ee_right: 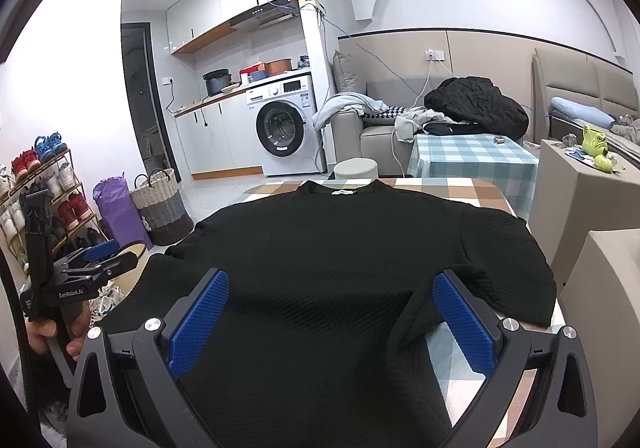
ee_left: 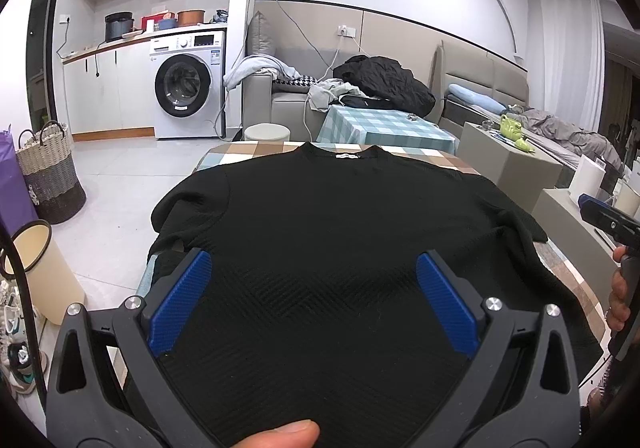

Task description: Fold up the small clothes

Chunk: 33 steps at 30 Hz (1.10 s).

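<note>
A black short-sleeved knit top [ee_left: 332, 216] lies flat on a checked table [ee_left: 256, 150], collar with a white label at the far end, hem toward me. It also shows in the right wrist view [ee_right: 344, 244]. My left gripper [ee_left: 314, 268] is open and empty, its blue pads spread wide above the lower left part of the top. My right gripper [ee_right: 332, 288] is open and empty above the lower right part, near the right sleeve [ee_right: 516, 288]. Each gripper shows at the edge of the other's view: the right one [ee_left: 608, 220] and the left one [ee_right: 100, 260].
A cream bin [ee_left: 40, 272] and a woven basket [ee_left: 50, 176] stand on the floor at the left. A shoe rack [ee_right: 44, 200] is further left. A second checked table [ee_right: 472, 160], a sofa with clothes [ee_right: 476, 108] and beige blocks [ee_right: 580, 200] lie beyond and right.
</note>
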{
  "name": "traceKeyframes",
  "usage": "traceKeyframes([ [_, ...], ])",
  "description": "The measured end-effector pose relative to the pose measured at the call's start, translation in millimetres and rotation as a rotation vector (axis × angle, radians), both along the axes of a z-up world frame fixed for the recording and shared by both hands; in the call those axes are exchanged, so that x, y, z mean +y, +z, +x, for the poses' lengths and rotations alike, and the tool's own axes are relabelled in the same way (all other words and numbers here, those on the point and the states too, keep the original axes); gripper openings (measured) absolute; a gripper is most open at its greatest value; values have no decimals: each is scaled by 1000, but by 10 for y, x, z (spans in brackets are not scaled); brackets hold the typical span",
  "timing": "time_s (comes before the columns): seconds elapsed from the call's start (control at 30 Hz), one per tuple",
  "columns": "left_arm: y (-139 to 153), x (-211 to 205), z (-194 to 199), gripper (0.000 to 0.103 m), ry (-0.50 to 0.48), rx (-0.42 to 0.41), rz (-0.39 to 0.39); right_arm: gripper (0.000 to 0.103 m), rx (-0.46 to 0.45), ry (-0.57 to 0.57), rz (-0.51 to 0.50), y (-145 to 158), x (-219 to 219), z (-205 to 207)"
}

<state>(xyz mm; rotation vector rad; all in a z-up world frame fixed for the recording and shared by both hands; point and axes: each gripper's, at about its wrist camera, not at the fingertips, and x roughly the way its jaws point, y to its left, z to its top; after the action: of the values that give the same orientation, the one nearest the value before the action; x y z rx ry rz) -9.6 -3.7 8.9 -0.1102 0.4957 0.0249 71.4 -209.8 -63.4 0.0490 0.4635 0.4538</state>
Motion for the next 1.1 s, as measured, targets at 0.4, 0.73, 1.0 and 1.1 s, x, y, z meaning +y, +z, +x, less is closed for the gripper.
traceKeyframes([
  [0.4,-47,6,49,102,5,18,-8,103,6,-1,1,41,0,-44],
  [0.73,-57,8,74,102,11,27,-13,103,8,19,-11,13,53,-34],
  [1.0,-72,2,94,102,14,31,-9,103,11,22,-7,15,46,-19],
  [1.1,-77,0,98,102,16,31,-8,103,11,22,-9,15,43,-15],
])
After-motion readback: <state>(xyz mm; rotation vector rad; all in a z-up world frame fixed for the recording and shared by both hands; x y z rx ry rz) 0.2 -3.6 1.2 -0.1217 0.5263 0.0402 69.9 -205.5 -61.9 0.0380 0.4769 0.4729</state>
